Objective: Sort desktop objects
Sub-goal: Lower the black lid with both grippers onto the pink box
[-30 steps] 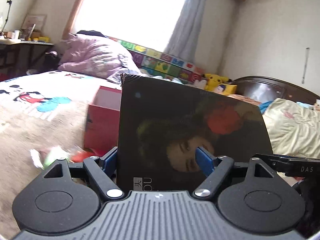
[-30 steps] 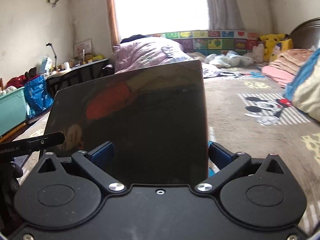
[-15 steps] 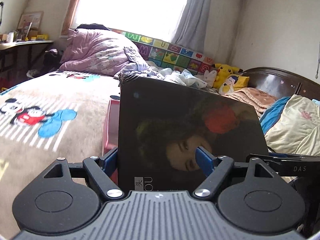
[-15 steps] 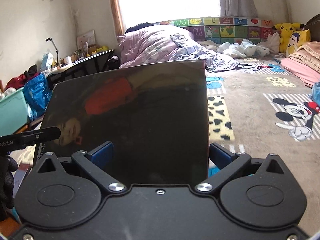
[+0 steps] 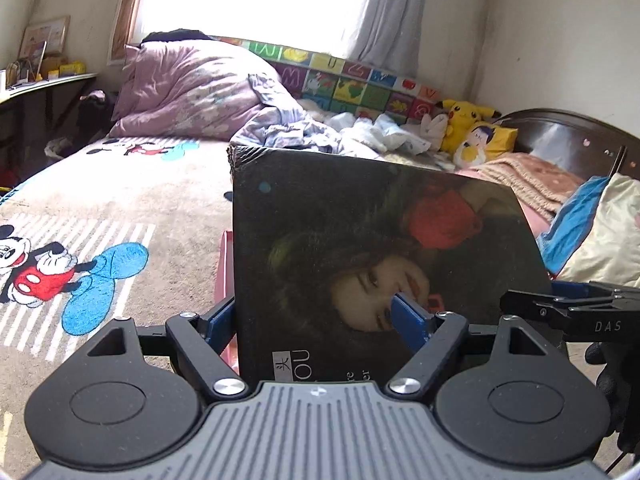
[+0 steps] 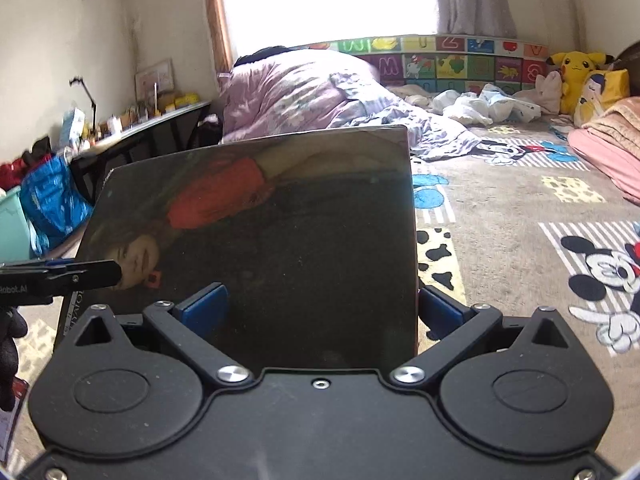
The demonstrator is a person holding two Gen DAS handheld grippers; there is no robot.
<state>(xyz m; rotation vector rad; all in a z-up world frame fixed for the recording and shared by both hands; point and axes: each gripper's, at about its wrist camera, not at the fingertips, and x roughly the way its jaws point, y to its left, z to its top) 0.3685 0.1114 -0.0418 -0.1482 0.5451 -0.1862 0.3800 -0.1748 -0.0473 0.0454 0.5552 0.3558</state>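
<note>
Book (image 5: 380, 264) with a dark glossy cover, showing a child's face and a red patch, is held upright in the air above the bed (image 5: 120, 184), gripped from both sides at once. Left claw (image 5: 316, 320) is clamped on the book's lower edge: one blue pad (image 5: 408, 318) presses the printed front cover, the other sits behind the spine side. Right claw (image 6: 320, 312) is clamped on the same book (image 6: 280, 240) at the opposite lower edge, one blue pad (image 6: 204, 308) on the near cover, the other against the far face. Each claw's tip appears in the other camera's side margin, touching the cover. A pink box (image 5: 224, 268) shows just behind the book in the left view, mostly hidden. Bedspread carries cartoon mouse prints; a purple duvet (image 5: 192, 92) is heaped near the window, and a yellow plush toy (image 5: 460, 120) sits by the dark headboard (image 5: 560, 136).
</note>
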